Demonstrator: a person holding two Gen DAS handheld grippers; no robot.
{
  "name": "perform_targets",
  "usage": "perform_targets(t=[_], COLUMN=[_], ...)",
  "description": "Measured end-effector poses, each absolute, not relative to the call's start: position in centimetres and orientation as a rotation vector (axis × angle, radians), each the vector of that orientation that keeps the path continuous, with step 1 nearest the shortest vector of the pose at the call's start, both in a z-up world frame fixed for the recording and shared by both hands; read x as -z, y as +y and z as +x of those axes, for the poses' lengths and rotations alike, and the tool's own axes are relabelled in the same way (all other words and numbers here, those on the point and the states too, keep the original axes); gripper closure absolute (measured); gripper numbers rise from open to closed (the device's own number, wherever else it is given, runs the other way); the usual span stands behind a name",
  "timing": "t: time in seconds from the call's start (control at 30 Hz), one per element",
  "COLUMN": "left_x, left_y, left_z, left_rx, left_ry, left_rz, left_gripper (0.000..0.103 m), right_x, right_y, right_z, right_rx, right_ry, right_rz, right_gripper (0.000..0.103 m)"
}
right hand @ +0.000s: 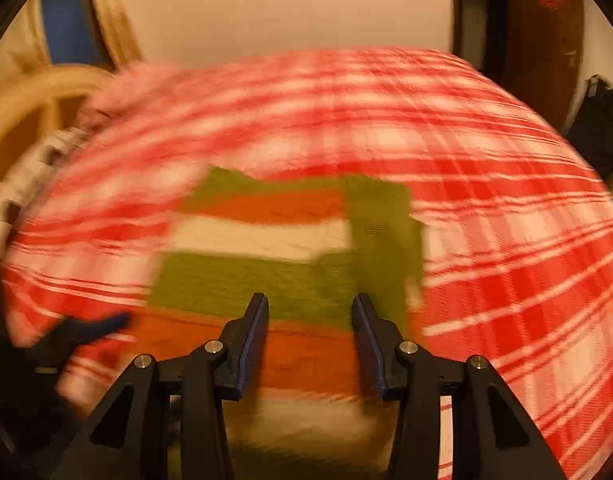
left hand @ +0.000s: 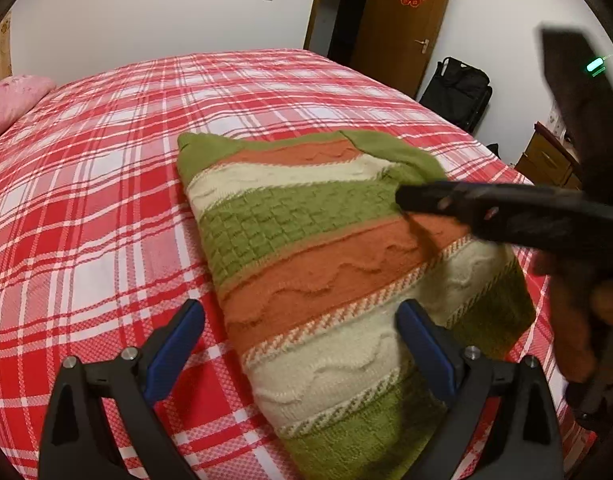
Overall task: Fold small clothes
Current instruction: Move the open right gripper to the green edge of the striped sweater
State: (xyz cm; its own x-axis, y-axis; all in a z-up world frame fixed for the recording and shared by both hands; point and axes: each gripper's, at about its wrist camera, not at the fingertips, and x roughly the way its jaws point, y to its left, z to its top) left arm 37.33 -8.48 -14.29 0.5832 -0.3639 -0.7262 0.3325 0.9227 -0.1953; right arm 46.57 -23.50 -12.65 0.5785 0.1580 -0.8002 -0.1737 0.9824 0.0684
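Sweater: a folded knit sweater (left hand: pixel 326 248) striped in green, orange and cream lies flat on the bed (left hand: pixel 106 208), near the middle of the side closest to me. One green sleeve (left hand: pixel 398 152) is folded across its far right corner.

Bed: I see a red and white plaid sheet over the whole mattress, with a pink pillow (left hand: pixel 14 100) at the far left edge.

Left gripper (left hand: pixel 300 344): my jaws stand wide open, one blue pad over the sheet, the other over the sweater's near end; they hold nothing.

Right gripper (right hand: pixel 310 344): its jaws are parted and empty, hovering above the sweater's orange band. From the left wrist view it reaches in from the right over the sweater. The right wrist view is heavily motion-blurred.

Room: a white wall, a brown wooden door (left hand: pixel 402 28) with a red paper ornament, and a black bag (left hand: pixel 458 92) on the floor beside it.
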Motion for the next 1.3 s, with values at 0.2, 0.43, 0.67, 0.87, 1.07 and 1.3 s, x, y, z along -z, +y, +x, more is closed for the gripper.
perform_targets(t=[0.2,0.43,0.67,0.87,1.07,1.3], left_x=[14.5,14.8,13.1,15.4,16.2,13.7], left_y=[-9.6,-10.7,-8.1,-8.6,-8.7,-6.8], left_z=[37.3,37.2,34.5,34.4,34.3,32.7], left_rx=[0.440,0.422,0.393,0.371,0.395,0.351], left_ry=[0.876,0.878,0.812,0.878,0.925,0.837], left_rz=[-0.027,0.016,-0.022,-0.003,-0.025,-0.027], left_gripper=[0.001,0.000,0.000,0.000,0.000,0.000], right_x=[14.8,15.4,10.4,14.2,15.5,11.9], right_y=[-26.4,-28.8,-27.6,-24.2,-26.1,-27.4], right_z=[46.9,47.1,45.8,49.8,49.6,43.8], right_rx=[-0.104,-0.112,-0.156,-0.166,-0.152,-0.223], right_ry=[0.973,0.990,0.791,0.973,0.990,0.887], right_rz=[-0.007,0.038,0.014,-0.098,-0.090,0.000], right_gripper=[0.060,0.053,0.053,0.060,0.062,0.062])
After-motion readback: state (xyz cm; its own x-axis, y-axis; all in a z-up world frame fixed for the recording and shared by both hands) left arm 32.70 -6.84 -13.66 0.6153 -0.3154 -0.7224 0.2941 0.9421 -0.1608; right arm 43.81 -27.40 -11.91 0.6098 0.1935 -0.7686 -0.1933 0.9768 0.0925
